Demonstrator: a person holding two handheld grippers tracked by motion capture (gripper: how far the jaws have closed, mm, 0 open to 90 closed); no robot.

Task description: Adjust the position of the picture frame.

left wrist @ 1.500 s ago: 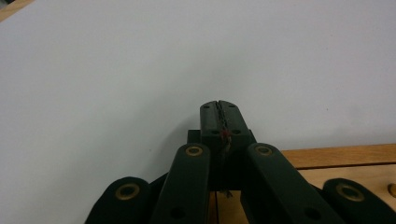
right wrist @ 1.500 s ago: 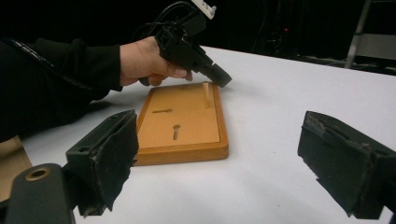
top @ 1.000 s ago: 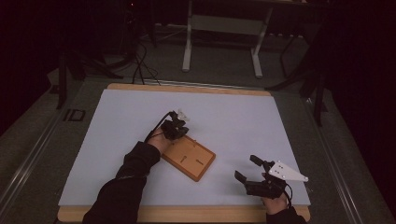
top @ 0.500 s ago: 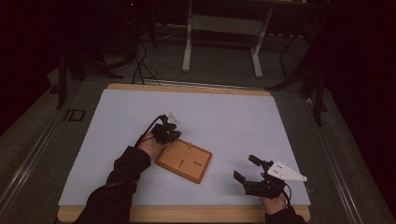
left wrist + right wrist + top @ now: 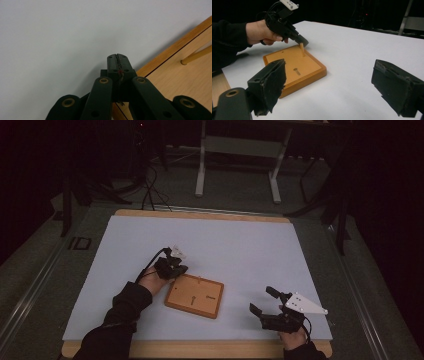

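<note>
From above, the left gripper [image 5: 176, 266] and the wooden board [image 5: 195, 296] sit farther left than a second ago. In the left gripper view its jaws are pressed together, empty, beside the board's edge. The right gripper [image 5: 332, 82] gapes wide, holding nothing, unmoved.

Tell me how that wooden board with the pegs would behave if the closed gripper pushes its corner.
The wooden board looks rigid and lies flat, so it would probably slide or pivot on the smooth white table rather than tip. Its upright peg looks thin; a sideways knock from the left gripper might snap it.
</note>
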